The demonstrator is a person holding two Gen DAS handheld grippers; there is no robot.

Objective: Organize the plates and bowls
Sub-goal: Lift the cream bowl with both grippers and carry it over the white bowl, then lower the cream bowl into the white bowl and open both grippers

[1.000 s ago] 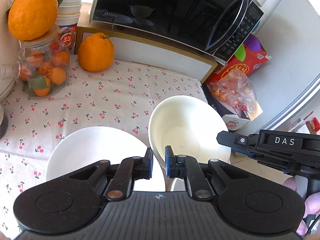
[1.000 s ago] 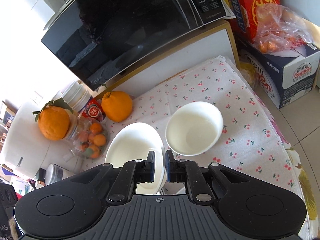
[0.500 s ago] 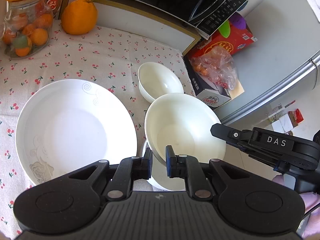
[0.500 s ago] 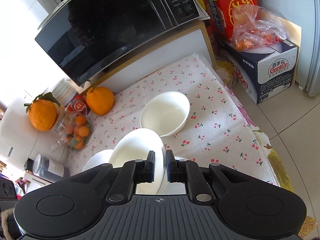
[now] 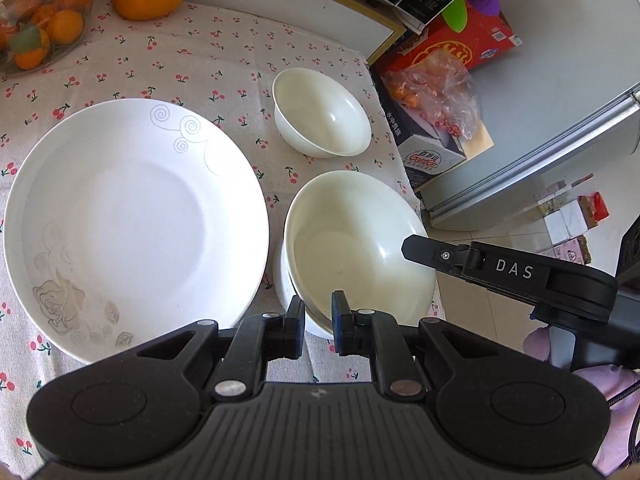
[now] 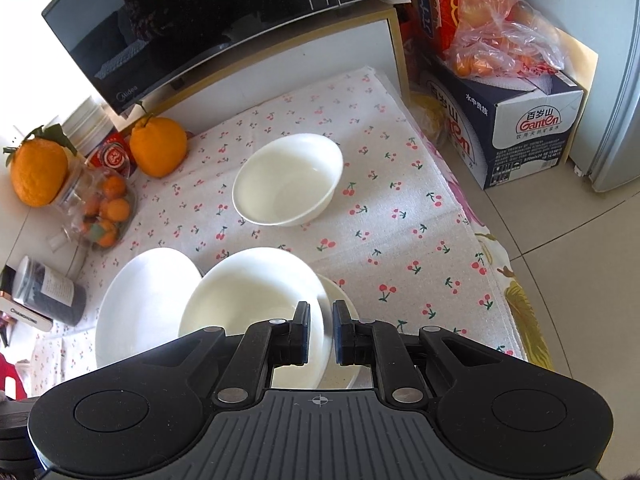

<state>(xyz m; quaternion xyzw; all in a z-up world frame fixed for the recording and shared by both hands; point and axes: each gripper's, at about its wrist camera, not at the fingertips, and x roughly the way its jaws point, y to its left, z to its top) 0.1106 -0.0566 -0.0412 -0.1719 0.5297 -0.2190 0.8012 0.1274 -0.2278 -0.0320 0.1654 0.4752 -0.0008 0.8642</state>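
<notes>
1. Both my grippers pinch the same bowl (image 5: 360, 240) by its rim. The left gripper (image 5: 318, 322) has the near edge at 6 o'clock in its view; the right gripper (image 6: 321, 330) has the opposite edge.
2. Jaws on both sides are narrow and clamped on that thin rim, nothing else between them.
3. The bowl is tilted, its mouth facing up toward 12 o'clock in the left wrist view. It hangs just over a second white dish (image 6: 340, 340) that shows under it at 6 o'clock.
4. The key relation: that lower dish sits directly below the held bowl, so I judge the next move is straight down to nest them, levelling the tilt first.
5. The large plate (image 5: 132, 224) lies at 9 o'clock from the held bowl, just beside it and maybe touching; can't tell.
6. The small bowl (image 5: 320, 114) stands apart at 12 o'clock on the counter (image 6: 400, 220), likely next to stack.
7. Neither hand is nearer; both share the load.
8. Risk as I see it: uneven release tips the bowl onto the plate edge.
</notes>
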